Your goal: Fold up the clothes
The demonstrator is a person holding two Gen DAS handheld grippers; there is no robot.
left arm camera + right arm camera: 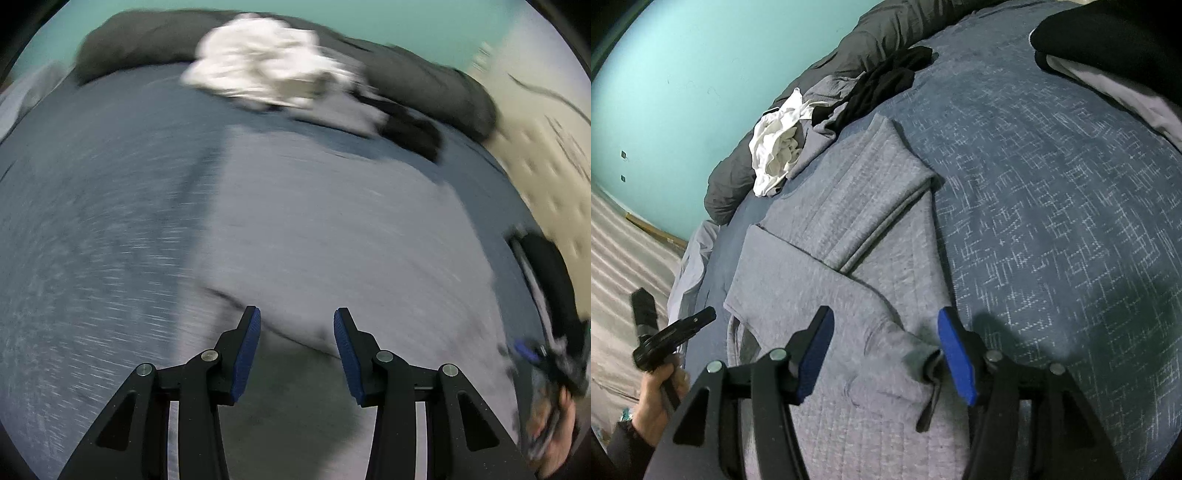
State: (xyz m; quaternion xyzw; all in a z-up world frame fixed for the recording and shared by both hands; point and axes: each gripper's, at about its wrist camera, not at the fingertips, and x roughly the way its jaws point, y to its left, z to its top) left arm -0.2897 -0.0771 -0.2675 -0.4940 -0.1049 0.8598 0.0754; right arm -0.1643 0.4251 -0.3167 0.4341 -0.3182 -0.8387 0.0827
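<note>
Lying flat: one grey garment (827, 236); two open grippers

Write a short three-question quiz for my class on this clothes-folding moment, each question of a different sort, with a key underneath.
1. True or false: the right gripper is clamped on the grey garment.
2. Multiple choice: the crumpled white garment lies (A) on the floor, (B) at the far side of the bed against the dark grey duvet, (C) between the left gripper's fingers.
3. Short answer: what pattern does the blue bedspread carry?

Key
1. False: its jaws stand apart above the garment, pads not pressing.
2. B.
3. Short, pale, crossing dashes.
</note>
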